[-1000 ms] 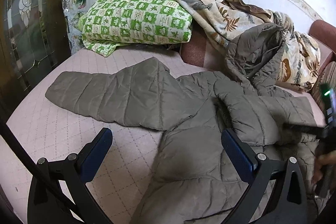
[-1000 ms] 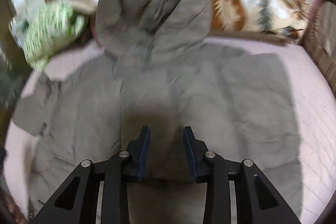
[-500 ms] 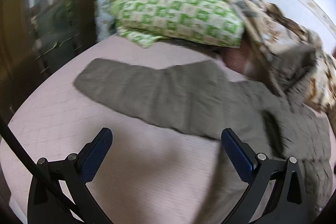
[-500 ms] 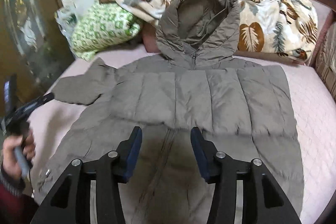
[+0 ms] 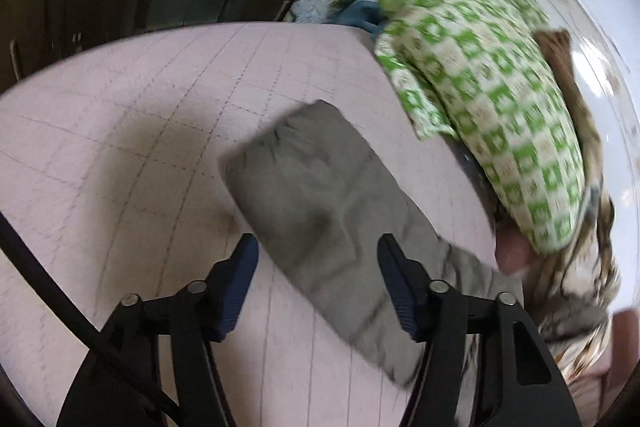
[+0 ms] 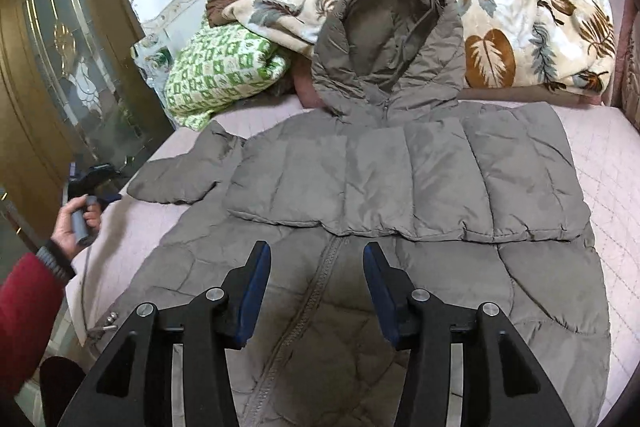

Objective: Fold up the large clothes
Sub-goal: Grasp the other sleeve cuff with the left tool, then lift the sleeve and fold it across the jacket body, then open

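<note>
On the pink quilted bed (image 5: 132, 131), the left gripper (image 5: 316, 279), newly swung over the grey puffer jacket's outstretched sleeve (image 5: 320, 195), is closing, nothing pinched yet; the right gripper (image 6: 316, 291) hovers half-spread, empty.

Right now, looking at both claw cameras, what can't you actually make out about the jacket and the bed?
- Sleeve, left wrist view: motion blur hides whether the closing left claw touches it yet.
- Jacket hem, right wrist view: cut off behind the right claw and the bottom edge.
- Its right sleeve, right wrist view: appears folded across the chest; its cuff can't be told.
- Pillow: partly under the blanket.
</note>
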### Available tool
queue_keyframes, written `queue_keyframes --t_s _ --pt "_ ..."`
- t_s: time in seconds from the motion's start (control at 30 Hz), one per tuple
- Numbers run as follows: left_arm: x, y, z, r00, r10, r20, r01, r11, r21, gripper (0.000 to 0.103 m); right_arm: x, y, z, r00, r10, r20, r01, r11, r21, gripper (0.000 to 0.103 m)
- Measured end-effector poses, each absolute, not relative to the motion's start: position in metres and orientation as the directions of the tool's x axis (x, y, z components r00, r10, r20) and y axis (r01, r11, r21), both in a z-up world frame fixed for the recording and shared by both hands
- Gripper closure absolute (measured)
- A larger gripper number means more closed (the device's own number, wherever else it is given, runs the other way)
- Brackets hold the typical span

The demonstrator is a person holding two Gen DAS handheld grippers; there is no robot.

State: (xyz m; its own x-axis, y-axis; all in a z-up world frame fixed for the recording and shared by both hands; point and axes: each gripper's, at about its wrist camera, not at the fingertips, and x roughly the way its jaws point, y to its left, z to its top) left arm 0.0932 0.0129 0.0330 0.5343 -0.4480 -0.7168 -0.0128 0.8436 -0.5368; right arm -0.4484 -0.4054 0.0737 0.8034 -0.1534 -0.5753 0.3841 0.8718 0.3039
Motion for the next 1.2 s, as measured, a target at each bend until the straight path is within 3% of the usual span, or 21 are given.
queue_keyframes --t_s 0.13,0.33,0.37,0.4,0.43,0.5,0.83,1.2 --pt "0.111 0.016 0.008 0.54 -0.442 -0.716 -0.088 0.817 -0.57 0.046 -0.45 -0.407 0.075 0.823 -0.137 -0.551 0.375 0.859 0.348 0.051" --pt "0.128 0.014 -0.003 0.615 -0.457 -0.642 -0.074 0.778 -0.624 0.046 -0.449 -0.419 0.067 0.823 -0.128 -0.553 0.396 0.828 0.398 0.051" --pt "0.131 0.012 -0.003 0.62 -0.449 -0.643 -0.067 0.786 -0.614 0.052 -0.45 -0.421 0.067 0.825 -0.129 -0.55 0.399 0.822 0.407 0.051" --pt "0.133 0.009 -0.002 0.623 -0.43 -0.654 -0.066 0.804 -0.591 0.078 -0.451 -0.422 0.066 0.828 -0.129 -0.546 0.401 0.817 0.414 0.051" --pt "0.137 0.004 -0.003 0.612 -0.424 -0.668 -0.057 0.818 -0.572 0.086 -0.451 -0.424 0.067 0.831 -0.128 -0.542 0.401 0.813 0.422 0.051" --pt "0.138 0.002 0.0 0.611 -0.426 -0.667 -0.045 0.823 -0.567 0.089 -0.453 -0.426 0.067 0.83 -0.148 -0.538 0.416 0.807 0.42 0.051" --pt "0.107 -0.008 0.074 0.653 -0.477 -0.588 0.114 0.83 -0.546 0.089 -0.464 -0.431 0.077 0.844 -0.183 -0.504 0.436 0.782 0.446 0.051" --pt "0.001 -0.088 0.249 0.649 -0.641 -0.41 0.452 0.758 -0.471 0.089 -0.484 -0.455 0.079 0.772 -0.309 -0.556 0.578 0.706 0.41 0.051"
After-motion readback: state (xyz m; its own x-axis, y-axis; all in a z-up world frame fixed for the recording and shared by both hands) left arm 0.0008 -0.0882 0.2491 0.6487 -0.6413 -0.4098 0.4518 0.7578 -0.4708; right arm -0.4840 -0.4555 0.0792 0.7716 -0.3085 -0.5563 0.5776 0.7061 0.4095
